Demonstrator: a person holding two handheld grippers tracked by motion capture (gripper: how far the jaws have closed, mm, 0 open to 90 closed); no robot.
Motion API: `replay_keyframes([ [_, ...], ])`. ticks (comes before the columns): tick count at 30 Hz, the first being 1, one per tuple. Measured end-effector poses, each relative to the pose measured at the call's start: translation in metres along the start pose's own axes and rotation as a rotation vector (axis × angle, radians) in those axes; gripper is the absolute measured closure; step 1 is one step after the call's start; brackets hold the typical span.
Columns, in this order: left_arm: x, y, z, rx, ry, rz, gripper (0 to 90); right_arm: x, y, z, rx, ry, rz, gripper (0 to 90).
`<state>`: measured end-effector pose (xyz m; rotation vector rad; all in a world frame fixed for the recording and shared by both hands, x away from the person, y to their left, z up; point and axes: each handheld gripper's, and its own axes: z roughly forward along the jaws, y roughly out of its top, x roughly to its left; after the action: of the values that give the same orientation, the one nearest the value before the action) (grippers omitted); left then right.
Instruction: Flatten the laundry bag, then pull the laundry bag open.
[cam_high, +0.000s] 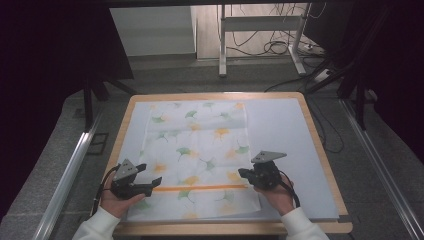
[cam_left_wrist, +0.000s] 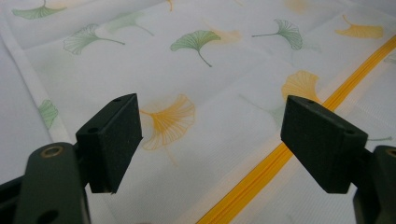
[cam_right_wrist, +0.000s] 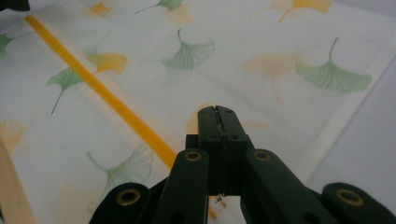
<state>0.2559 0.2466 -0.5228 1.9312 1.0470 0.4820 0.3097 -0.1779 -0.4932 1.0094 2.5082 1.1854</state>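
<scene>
Fingers of left gripper (cam_high: 146, 177) stand wide apart over the ginkgo-print cloth (cam_high: 200, 150), nothing between them; right gripper (cam_right_wrist: 218, 114) pressed closed, empty. Cloth lies flat mid-bench (cam_high: 320, 150). I'd pinch each near corner by its hem, beside the orange stripe (cam_high: 200, 188), and lift evenly.

The cloth (cam_high: 197, 150) looks like thin, matt woven fabric, a bit sheer, with printed ginkgo leaves and a smooth orange stripe (cam_high: 200, 188). The table (cam_high: 320, 145) has a pale wood edge with a matt white sheet on top. The left gripper (cam_left_wrist: 212, 140) has matt black pads (cam_left_wrist: 114, 140), slightly grainy, like foam rubber.
</scene>
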Motion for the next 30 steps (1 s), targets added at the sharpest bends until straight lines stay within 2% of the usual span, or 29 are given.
replay_keyframes([
  [7,-0.001,0.001,0.003,-0.002,0.013,0.012,19.3,0.014,-0.019,-0.013,0.004,0.014,-0.001,88.7],
  [10,-0.002,0.001,0.004,0.007,0.025,0.031,19.3,0.020,-0.025,-0.015,0.018,0.023,0.009,88.6],
  [15,-0.002,0.003,0.002,0.007,0.004,0.013,21.2,0.028,-0.034,-0.016,0.044,0.033,-0.005,88.6],
  [18,-0.003,0.005,0.002,0.008,-0.005,0.007,21.6,0.029,-0.034,-0.018,0.036,0.031,-0.006,88.7],
  [26,-0.008,0.013,0.009,0.000,-0.014,0.024,22.5,0.028,-0.038,-0.019,0.045,0.021,0.004,88.7],
  [30,-0.009,0.016,0.013,-0.006,-0.028,0.006,22.7,0.028,-0.039,-0.019,0.048,0.017,0.009,88.6],
])
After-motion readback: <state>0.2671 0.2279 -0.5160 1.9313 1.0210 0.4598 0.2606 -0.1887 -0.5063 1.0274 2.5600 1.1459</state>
